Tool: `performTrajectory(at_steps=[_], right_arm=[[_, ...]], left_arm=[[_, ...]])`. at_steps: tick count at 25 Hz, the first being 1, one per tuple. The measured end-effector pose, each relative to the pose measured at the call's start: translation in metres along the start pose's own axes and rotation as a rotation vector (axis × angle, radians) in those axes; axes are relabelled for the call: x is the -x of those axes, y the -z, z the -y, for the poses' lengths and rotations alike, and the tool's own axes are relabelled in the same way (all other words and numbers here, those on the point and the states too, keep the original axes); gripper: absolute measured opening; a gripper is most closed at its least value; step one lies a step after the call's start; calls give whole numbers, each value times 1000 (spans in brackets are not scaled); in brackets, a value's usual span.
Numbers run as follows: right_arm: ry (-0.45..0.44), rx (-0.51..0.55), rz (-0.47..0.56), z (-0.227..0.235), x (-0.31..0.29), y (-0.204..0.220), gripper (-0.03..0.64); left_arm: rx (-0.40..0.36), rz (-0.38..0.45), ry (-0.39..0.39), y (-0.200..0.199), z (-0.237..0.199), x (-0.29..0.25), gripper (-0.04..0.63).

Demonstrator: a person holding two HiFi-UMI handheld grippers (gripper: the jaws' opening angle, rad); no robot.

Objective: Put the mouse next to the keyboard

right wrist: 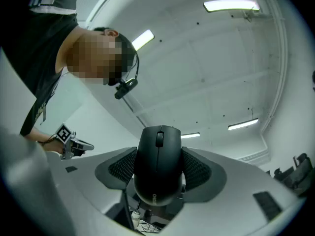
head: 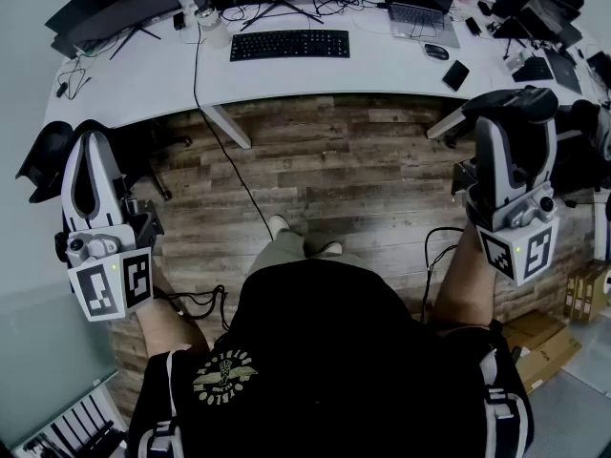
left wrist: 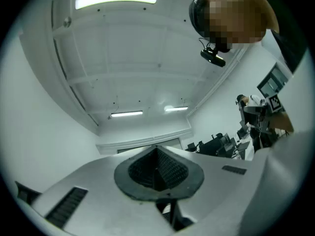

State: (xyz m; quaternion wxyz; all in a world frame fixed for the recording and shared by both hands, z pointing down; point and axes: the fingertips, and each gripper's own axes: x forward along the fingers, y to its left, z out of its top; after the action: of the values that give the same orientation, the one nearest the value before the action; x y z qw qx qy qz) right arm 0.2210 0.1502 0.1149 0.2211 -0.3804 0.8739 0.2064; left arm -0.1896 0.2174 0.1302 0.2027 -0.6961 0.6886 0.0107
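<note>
A black mouse (right wrist: 158, 163) is clamped between the pads of my right gripper (right wrist: 158, 173), which points up at the ceiling. In the head view the right gripper (head: 516, 114) is at the right, over the wooden floor, with the mouse (head: 520, 103) at its tip. The black keyboard (head: 289, 44) lies far ahead on the white desk (head: 382, 70). My left gripper (head: 90, 146) is held up at the left. Its jaws are shut with nothing between them, and the dark pads (left wrist: 170, 171) meet against the ceiling.
A laptop (head: 420, 12), a second mouse (head: 435, 52) and a phone (head: 455, 74) sit on the desk right of the keyboard. A cup (head: 212, 27) stands to its left. A cable (head: 221, 151) runs down across the floor. Cardboard boxes (head: 544, 342) are at lower right.
</note>
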Motion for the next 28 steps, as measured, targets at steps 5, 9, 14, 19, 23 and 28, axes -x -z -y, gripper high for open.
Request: performTrajectory(at_steps=[5,9,14,19,23,28], right_arm=[[3,13,12,-22,21,-31,287],[5,35,37,-41,29,-51,287],[56,65,34,-64,31,-68,287],[109,58,-2,-99,35,-71,287],[131,48,-25,-128,38,-79,287],[149,83,-44,-157,48,-97,287]], left_arm=[[-28,26,14,-24,7,31,2],[-41,49,18,-33,0,47,2],[-14,48,43,-28,-16,64,2],[2,35,61,-20,-51,84,2],[54,31,42,-1,-81,107,2],[74,37,60,3,-98,122,2]])
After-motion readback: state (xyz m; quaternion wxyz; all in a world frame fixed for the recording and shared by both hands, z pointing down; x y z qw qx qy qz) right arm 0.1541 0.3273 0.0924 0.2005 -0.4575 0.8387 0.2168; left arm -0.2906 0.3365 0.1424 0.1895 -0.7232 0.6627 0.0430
